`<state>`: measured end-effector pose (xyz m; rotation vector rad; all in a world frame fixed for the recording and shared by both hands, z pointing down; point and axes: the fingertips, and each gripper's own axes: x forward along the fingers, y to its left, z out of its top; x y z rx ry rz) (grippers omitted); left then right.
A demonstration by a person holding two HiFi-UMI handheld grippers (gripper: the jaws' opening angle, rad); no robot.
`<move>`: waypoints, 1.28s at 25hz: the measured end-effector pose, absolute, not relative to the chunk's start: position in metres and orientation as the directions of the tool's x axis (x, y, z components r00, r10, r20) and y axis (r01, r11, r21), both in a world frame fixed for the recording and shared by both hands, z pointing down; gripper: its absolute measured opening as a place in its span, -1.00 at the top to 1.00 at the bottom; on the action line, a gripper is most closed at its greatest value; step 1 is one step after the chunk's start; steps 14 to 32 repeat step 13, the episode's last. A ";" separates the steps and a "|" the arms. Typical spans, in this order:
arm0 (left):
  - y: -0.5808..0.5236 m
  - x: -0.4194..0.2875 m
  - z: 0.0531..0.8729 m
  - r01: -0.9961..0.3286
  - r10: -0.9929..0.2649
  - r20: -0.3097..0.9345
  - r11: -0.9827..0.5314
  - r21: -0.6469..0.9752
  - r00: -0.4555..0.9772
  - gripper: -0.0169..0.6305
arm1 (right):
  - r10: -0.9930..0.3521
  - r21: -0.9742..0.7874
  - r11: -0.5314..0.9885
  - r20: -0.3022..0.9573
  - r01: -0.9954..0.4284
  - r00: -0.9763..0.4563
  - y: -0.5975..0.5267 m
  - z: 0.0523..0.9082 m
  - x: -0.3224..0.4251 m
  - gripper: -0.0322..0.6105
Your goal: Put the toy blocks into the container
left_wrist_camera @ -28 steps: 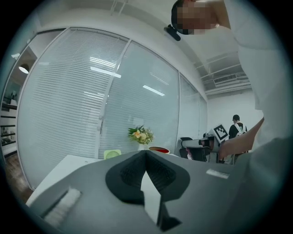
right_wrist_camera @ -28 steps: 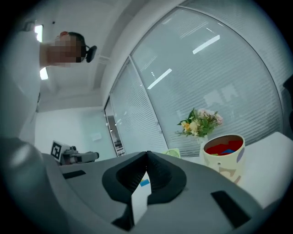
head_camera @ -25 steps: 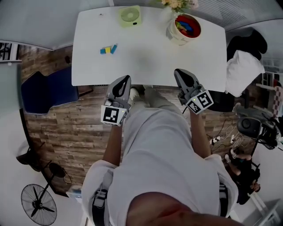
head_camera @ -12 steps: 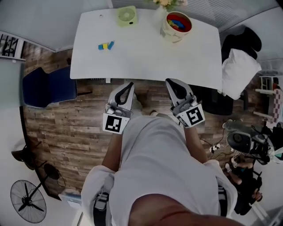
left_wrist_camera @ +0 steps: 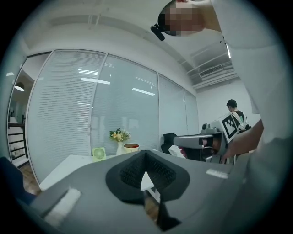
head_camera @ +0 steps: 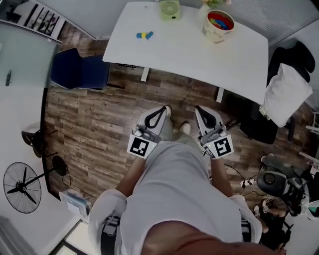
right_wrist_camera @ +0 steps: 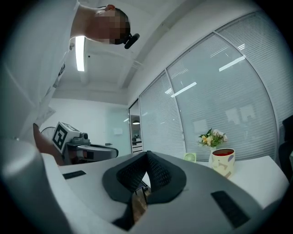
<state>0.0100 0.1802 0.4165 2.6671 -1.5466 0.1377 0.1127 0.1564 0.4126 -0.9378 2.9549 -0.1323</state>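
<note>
Two small toy blocks [head_camera: 144,35], blue and yellow, lie together on the white table [head_camera: 174,50] near its far left. The cream container [head_camera: 219,25] with colourful blocks inside stands at the table's far right, also seen as a container [right_wrist_camera: 223,162] in the right gripper view. My left gripper [head_camera: 162,109] and right gripper [head_camera: 198,109] are held close to the body over the wooden floor, well short of the table. Both are shut with nothing between the pads. In the gripper views the left gripper [left_wrist_camera: 145,156] and right gripper [right_wrist_camera: 147,155] point level toward the table.
A small green fan [head_camera: 169,9] sits at the table's back edge beside a vase of flowers [right_wrist_camera: 212,138]. A blue chair [head_camera: 79,74] stands left of the table, a black chair with a white cloth [head_camera: 281,87] to the right. A floor fan [head_camera: 22,182] stands at the lower left.
The person has stepped back from the table. The table and its objects now lie farther away, and both shut grippers hang over the floor instead of the table edge.
</note>
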 end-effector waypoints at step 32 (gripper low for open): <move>0.208 -0.038 0.390 -0.791 -0.801 0.024 -0.595 -0.143 0.599 0.96 | -0.743 -0.121 0.668 -0.036 -0.735 -0.669 0.194 0.399 0.084 0.90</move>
